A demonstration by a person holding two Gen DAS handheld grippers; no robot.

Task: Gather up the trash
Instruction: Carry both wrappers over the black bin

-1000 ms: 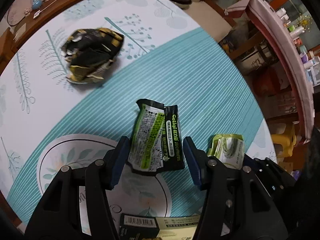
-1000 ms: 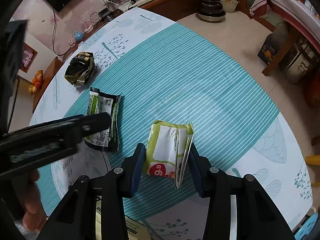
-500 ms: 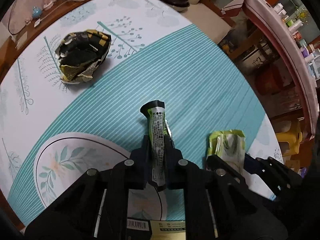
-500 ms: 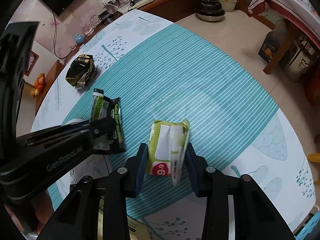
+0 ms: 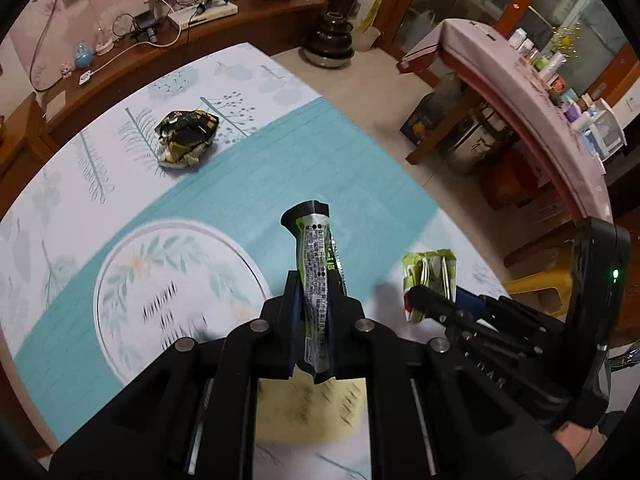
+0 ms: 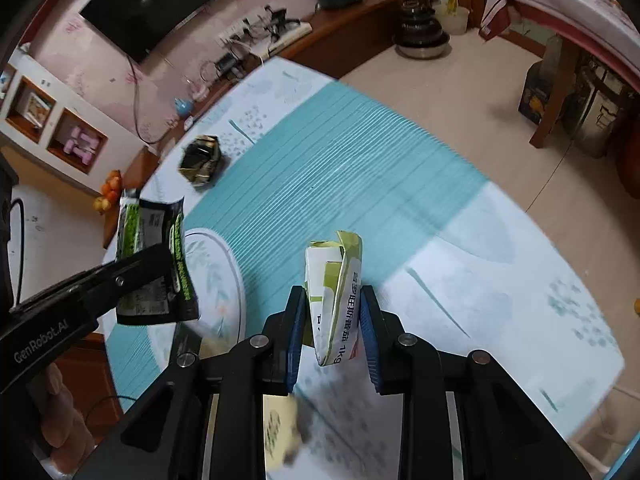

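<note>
Lifted off the table, both wrappers sit pinched: black wrapper (image 5: 318, 280) in left claw (image 5: 316, 308), green-white wrapper (image 6: 336, 300) in right claw (image 6: 332, 320).

A second ago the left claw (image 5: 316, 312) stood open around the flat black-and-green snack wrapper (image 5: 318, 276) lying on the teal-striped surface (image 5: 280, 160); now its jaws are clamped on it, and the wrapper hangs lifted, pinched edge-on. The right claw (image 6: 332, 320) has likewise closed on the folded green-and-white paper packet (image 6: 334, 292) and raised it off the cloth.
</note>
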